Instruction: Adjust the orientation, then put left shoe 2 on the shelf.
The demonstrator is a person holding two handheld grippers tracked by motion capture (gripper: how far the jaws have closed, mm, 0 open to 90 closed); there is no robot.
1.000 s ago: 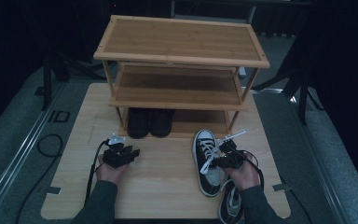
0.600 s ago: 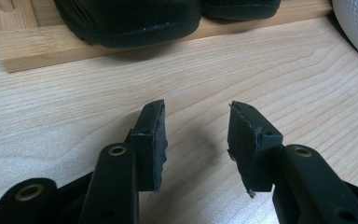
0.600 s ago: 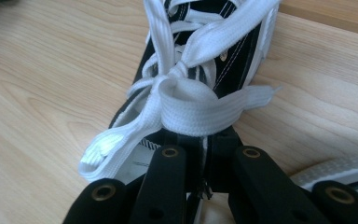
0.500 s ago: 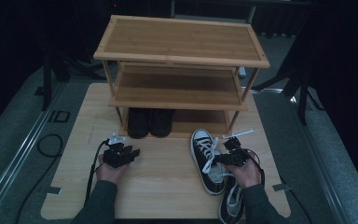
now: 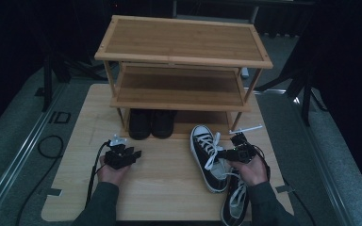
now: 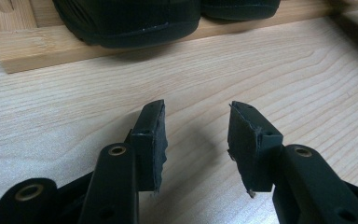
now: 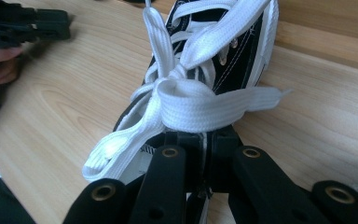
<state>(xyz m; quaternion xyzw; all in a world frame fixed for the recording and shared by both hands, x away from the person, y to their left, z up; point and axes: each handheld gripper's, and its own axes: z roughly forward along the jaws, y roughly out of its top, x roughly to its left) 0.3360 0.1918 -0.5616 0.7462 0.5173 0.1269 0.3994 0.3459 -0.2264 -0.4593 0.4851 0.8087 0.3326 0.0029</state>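
A black-and-white lace-up sneaker [image 5: 203, 149] lies on the wooden board, toe toward the shoe rack [image 5: 184, 42]. My right gripper [image 5: 227, 154] is shut on the sneaker's side wall near the lacing. In the right gripper view the sneaker [image 7: 242, 60] runs away from the right gripper [image 7: 203, 140], and its white laces [image 7: 200, 105] drape over the closed jaw tips. My left gripper [image 5: 125, 151] rests at the board's left, open and holding nothing. The left gripper [image 6: 196, 135] points at the black shoes [image 6: 130, 23].
A pair of black shoes [image 5: 151, 123] stands on the rack's lowest shelf, left of centre. A second sneaker [image 5: 233, 202] lies by the person's right forearm at the board's front edge. The wooden board [image 5: 169, 188] sits on grey carpet; a cable [image 5: 47, 146] loops at the left.
The right gripper has shifted the sneaker slightly, with its toe a little nearer the rack and further left. The left gripper has stayed where it was.
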